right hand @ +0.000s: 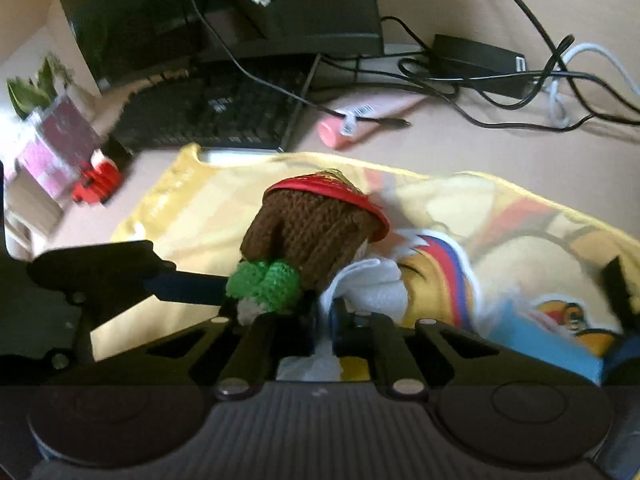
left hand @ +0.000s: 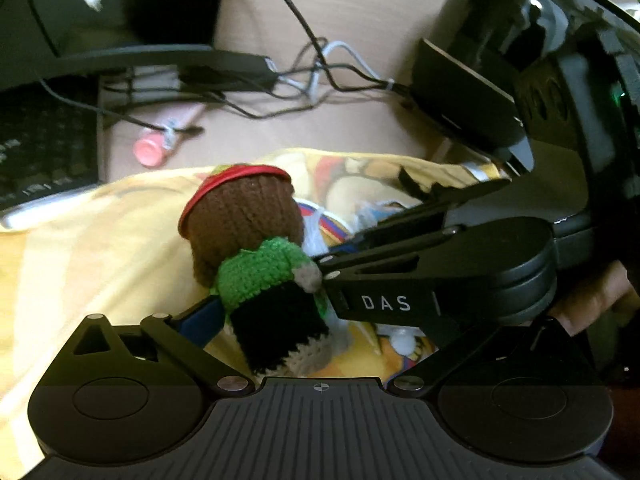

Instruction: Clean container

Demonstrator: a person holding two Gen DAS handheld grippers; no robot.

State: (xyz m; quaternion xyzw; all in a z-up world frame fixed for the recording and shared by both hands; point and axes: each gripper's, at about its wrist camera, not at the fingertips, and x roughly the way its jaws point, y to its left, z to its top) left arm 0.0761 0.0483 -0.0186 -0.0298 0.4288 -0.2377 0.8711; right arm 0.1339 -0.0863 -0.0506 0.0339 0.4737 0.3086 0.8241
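Observation:
A container in a knitted cover (left hand: 244, 224), brown above, green and black below, with a red lid (left hand: 236, 178), lies tilted over a yellow printed cloth (left hand: 100, 248). It sits between the fingers of my left gripper (left hand: 272, 304). The left blue-padded finger (left hand: 200, 312) presses its side; the other finger is hidden behind the right gripper. My right gripper (right hand: 324, 312) is shut on a white tissue (right hand: 372, 280) and touches the container's (right hand: 312, 232) green part from the right. In the left wrist view the right gripper (left hand: 320, 268) enters from the right.
Behind the yellow cloth (right hand: 200, 208) lie a black keyboard (right hand: 212, 116), a pink tube (right hand: 340, 128), tangled cables (right hand: 520, 92) and a power adapter (right hand: 476, 60). A red toy (right hand: 96, 184) and a small potted plant (right hand: 36, 92) stand at far left.

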